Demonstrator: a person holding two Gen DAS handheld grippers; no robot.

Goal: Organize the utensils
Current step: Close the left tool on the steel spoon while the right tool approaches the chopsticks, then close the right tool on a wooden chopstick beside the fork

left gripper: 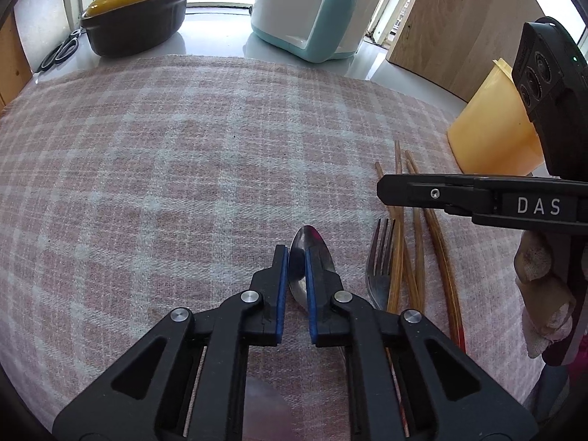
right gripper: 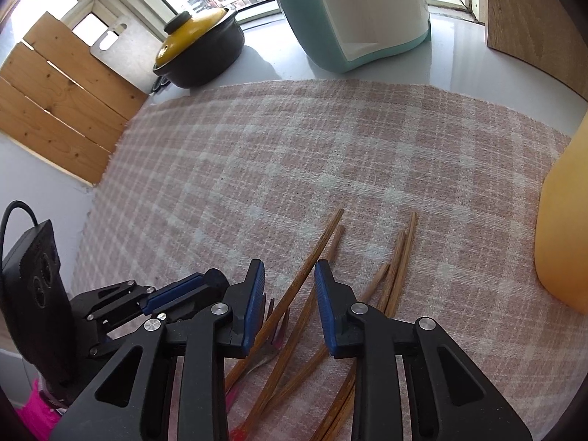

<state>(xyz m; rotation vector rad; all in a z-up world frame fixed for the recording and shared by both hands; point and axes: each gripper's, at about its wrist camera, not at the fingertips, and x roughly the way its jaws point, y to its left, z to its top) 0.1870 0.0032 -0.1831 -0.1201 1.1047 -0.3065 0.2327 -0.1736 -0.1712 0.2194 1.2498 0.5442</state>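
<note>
the left tool [left gripper: 297,253] has its blue pads closed narrowly on the bowl of a metal spoon [left gripper: 312,257], which lies on the pink checked cloth [left gripper: 165,165] covering the bench. at its 3 o'clock lie a fork [left gripper: 378,268] and wooden chopsticks [left gripper: 415,242]. the right tool [right gripper: 289,272] hangs above the chopsticks with its jaws apart, gripping nothing. a yellow container [left gripper: 492,125] stands at 1 o'clock.
</note>
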